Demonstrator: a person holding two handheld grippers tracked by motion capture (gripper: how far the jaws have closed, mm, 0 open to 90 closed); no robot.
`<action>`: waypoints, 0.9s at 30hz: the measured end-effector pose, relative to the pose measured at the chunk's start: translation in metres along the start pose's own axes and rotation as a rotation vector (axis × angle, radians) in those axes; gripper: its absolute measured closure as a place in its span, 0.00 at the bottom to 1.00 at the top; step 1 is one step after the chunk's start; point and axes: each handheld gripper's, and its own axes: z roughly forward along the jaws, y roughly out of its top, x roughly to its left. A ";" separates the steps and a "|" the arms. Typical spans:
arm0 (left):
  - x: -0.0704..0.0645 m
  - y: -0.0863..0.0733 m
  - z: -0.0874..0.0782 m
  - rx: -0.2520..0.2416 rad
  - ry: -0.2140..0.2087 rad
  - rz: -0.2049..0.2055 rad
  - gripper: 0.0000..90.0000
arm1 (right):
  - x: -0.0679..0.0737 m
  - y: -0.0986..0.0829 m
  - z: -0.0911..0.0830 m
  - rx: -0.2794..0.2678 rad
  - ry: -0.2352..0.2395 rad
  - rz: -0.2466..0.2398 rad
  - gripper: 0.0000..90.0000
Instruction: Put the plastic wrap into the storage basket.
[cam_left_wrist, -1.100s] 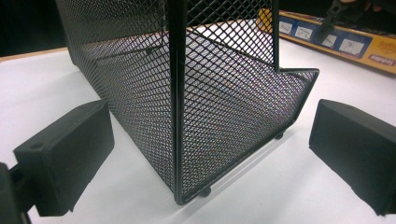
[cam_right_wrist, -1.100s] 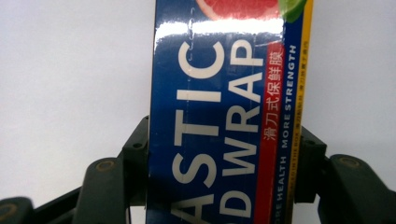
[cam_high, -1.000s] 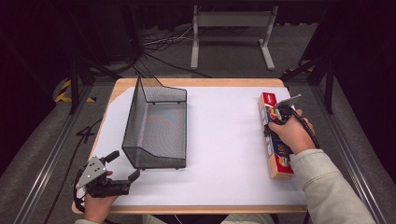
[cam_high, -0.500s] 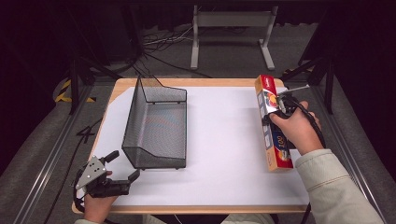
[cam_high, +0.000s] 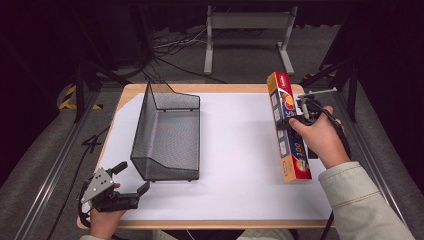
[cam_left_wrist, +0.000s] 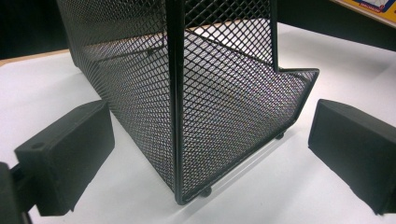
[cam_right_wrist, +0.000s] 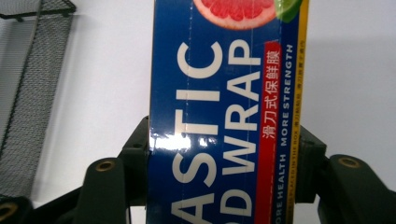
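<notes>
The plastic wrap box hangs tilted over the table's right edge, clamped across its width by my right gripper for carrying. My left gripper waits with jaws apart facing the mesh tray, perhaps to steady it.

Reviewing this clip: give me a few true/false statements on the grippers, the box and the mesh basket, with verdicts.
1. The right gripper is clamped on the plastic wrap box. True.
2. The box lies inside the mesh basket. False: it is at the table's right side, apart from the basket.
3. The left gripper is open. True.
4. The left gripper grips the basket. False: its jaws stand apart, near the basket's corner.
</notes>
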 end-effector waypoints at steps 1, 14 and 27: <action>0.000 0.000 0.000 0.000 0.000 0.000 0.02 | 0.000 0.000 0.000 0.000 0.000 0.000 0.46; 0.000 0.000 -0.003 -0.004 0.009 0.002 0.02 | 0.037 0.002 -0.006 -0.003 0.056 -0.051 0.46; 0.000 -0.002 -0.008 -0.005 0.021 -0.003 0.02 | 0.081 0.010 -0.002 0.009 0.099 -0.093 0.46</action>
